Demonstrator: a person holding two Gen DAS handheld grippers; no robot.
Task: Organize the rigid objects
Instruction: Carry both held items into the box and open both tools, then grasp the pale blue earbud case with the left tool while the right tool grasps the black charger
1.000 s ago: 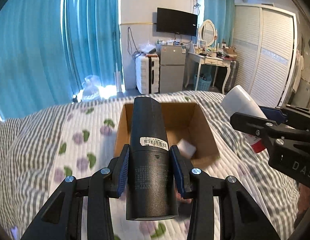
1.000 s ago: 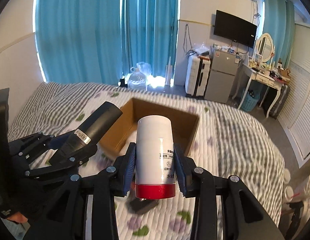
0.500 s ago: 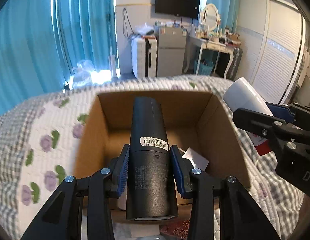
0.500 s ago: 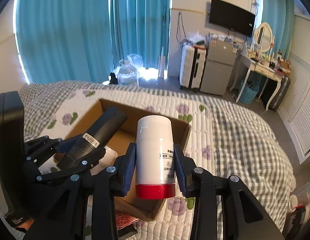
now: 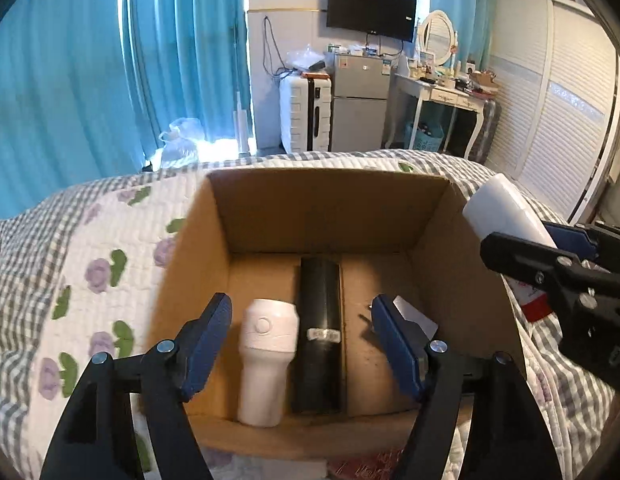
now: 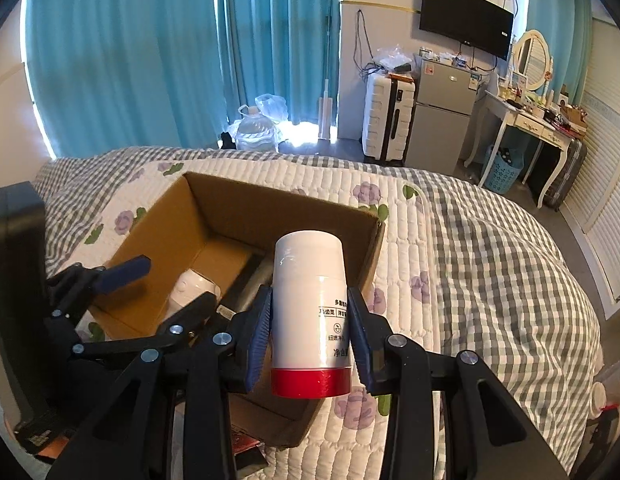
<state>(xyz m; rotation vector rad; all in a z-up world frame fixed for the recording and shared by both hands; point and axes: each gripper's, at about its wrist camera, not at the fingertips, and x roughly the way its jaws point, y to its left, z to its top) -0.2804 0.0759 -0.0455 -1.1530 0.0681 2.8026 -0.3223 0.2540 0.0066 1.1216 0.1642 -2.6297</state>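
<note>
Cardboard box [image 5: 190,264]: bare floor right of black cylinder [image 5: 321,336], lying lengthwise, pointing at far wall. Left gripper [image 5: 302,344]: spread wide, empty. Right gripper [image 6: 310,340]: clamped on upright white bottle [image 6: 310,304], at box's right rim.

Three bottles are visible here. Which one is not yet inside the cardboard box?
The white bottle with the red base, gripped by the right gripper. The black bottle and the other white bottle lie in the cardboard box.

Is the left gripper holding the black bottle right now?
No, the left gripper is open and the black bottle lies on the floor of the cardboard box.
</note>
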